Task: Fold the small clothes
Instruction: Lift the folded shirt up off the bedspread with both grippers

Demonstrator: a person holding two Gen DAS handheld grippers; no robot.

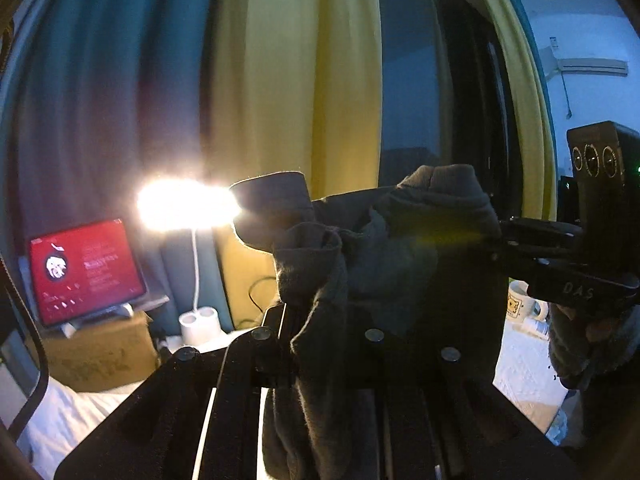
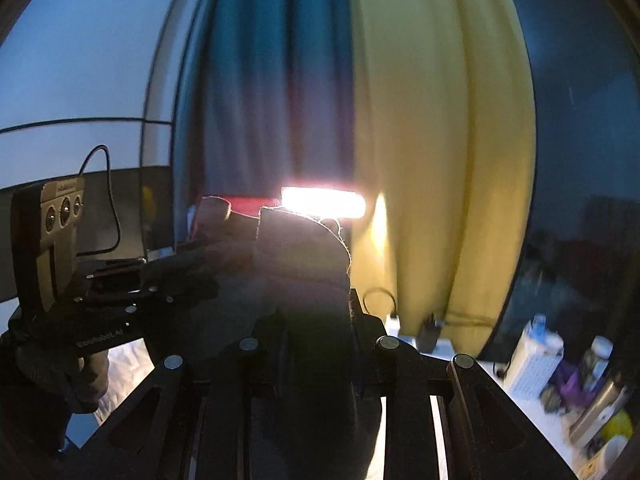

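Left wrist view: the left gripper (image 1: 304, 280) is pinched nearly closed on one end of a dark grey garment (image 1: 400, 240), which bunches over its fingers and hangs down across the frame. From the right side, the right gripper (image 1: 500, 236) grips the garment's other end, so the cloth is held in the air between both tools. Beyond it glows a desk lamp (image 1: 188, 206); a red-screened tablet (image 1: 86, 268) sits on a cardboard box (image 1: 100, 352), with a mug (image 1: 520, 304) behind the right gripper.
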